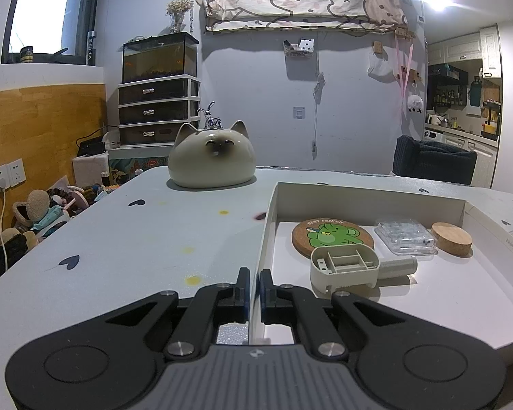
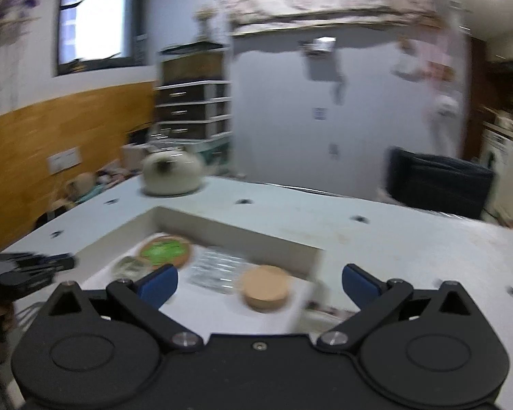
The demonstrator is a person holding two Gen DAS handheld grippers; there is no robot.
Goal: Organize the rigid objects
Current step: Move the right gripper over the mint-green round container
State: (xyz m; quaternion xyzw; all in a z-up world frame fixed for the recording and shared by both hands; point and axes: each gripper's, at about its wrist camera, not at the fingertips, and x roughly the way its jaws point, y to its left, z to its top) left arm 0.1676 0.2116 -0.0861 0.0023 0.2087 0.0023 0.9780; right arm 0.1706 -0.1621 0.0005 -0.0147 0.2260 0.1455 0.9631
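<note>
A shallow white box [image 1: 272, 212] sits on the table and holds a cork coaster with a green cartoon [image 1: 331, 237], a beige plastic part [image 1: 354, 268], a clear plastic case [image 1: 405, 237] and a round cork lid [image 1: 451, 239]. My left gripper [image 1: 255, 287] is shut and empty, its tips over the box's left wall. In the blurred right wrist view my right gripper [image 2: 260, 282] is open and empty above the box [image 2: 253, 239], with the cork lid [image 2: 265, 287] between its fingers' line, the case [image 2: 219, 270] and coaster [image 2: 164, 251] behind.
A cat-shaped ceramic jar [image 1: 212, 157] stands at the table's far side; it also shows in the right wrist view [image 2: 171, 174]. A dark chair back [image 1: 434, 160] is behind the table. Clutter, drawers and a fish tank [image 1: 159, 58] stand at the left wall.
</note>
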